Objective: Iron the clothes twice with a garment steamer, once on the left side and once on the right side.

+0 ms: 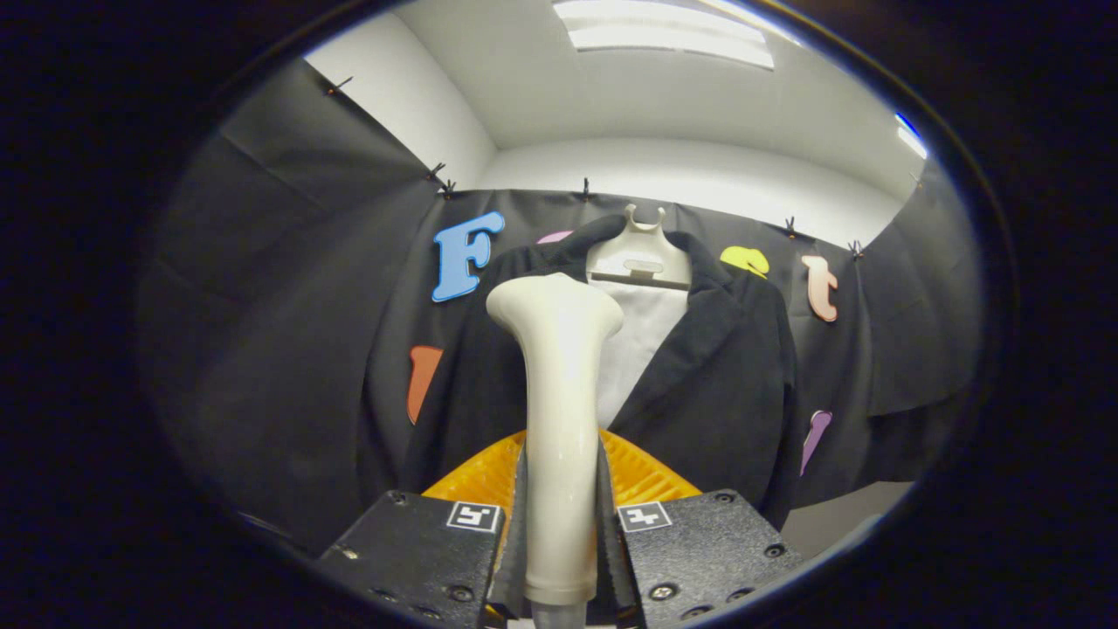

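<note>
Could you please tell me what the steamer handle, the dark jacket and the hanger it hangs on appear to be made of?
Steamer handle, clamped between the gripper fingers: probably hard plastic, going by its smooth cream surface with soft highlights.
Jacket: seemingly a matte woven fabric, perhaps wool-like; dark, no shine, soft folds at the lapels.
Hanger: likely moulded plastic, pale and smooth with a formed hook.

Smooth, glossy plastic garment steamer (559, 393); matt, soft-looking dark cloth jacket (725, 384); pale, smooth plastic hanger (639, 253); tongs (559, 542) clamping the steamer look rough-textured.
</note>
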